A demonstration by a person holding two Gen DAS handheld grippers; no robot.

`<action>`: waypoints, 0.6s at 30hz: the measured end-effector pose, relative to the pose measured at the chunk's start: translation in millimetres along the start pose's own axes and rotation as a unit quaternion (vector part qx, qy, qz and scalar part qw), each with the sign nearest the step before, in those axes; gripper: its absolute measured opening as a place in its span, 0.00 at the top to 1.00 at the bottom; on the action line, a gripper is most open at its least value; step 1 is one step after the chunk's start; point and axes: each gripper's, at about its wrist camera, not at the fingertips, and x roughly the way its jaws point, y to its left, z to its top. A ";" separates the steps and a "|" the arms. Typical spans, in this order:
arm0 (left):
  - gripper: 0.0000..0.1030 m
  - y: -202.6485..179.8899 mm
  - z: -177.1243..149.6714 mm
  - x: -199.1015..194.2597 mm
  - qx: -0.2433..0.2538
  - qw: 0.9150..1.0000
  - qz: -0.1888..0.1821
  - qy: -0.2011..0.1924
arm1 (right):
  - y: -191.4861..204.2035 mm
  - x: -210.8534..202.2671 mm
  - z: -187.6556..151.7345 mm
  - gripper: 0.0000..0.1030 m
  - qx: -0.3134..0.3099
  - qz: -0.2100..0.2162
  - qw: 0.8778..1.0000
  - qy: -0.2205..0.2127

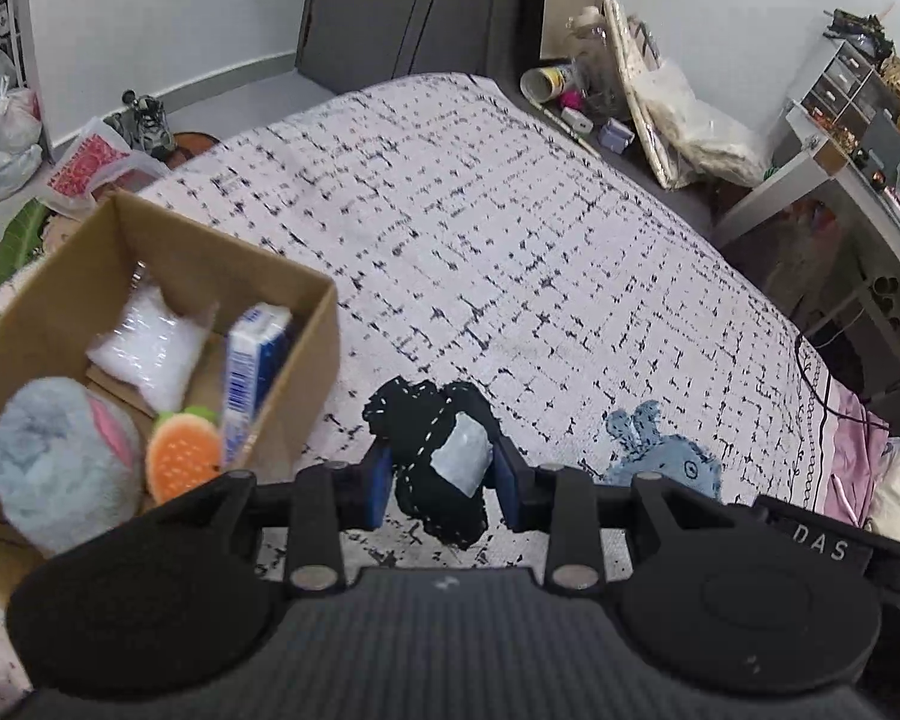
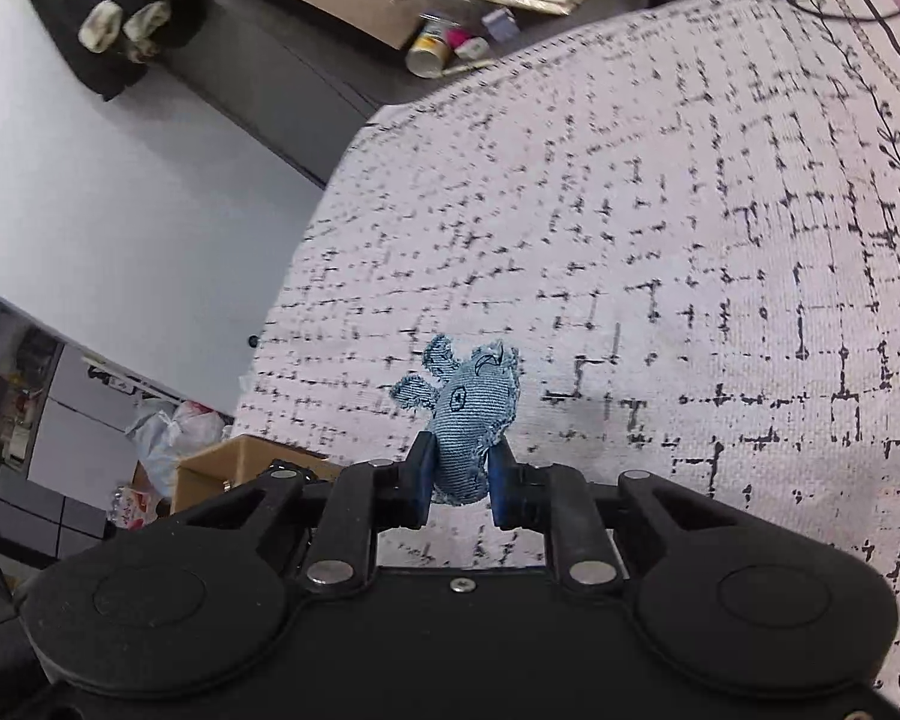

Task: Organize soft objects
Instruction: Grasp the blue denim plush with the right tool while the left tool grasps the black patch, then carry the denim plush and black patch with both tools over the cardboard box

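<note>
My left gripper is shut on a black knitted soft toy with a pale label, held above the bedspread just right of a cardboard box. The box holds a grey plush, an orange burger-shaped toy, a white bag and a blue-white pack. My right gripper is shut on a blue denim stuffed animal, lifted over the bed. The denim toy also shows in the left wrist view.
The bed is covered by a white bedspread with black dashes. Clutter lies on the floor beyond the bed. A desk with shelves stands at the right. Bags and shoes lie at the left.
</note>
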 end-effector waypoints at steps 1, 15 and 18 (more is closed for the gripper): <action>0.67 1.3 0.4 -3.9 -0.001 1.000 0.001 -0.004 | 2.5 -3.6 -1.0 0.82 -0.004 0.003 1.000 -0.002; 0.67 21.1 -1.1 -52.1 0.001 0.999 0.014 -0.037 | 39.1 -42.1 -9.6 0.82 -0.056 0.040 0.997 -0.040; 0.67 26.1 0.2 -60.4 -0.004 0.999 0.012 -0.043 | 45.9 -47.5 -14.7 0.82 -0.066 0.045 0.996 -0.043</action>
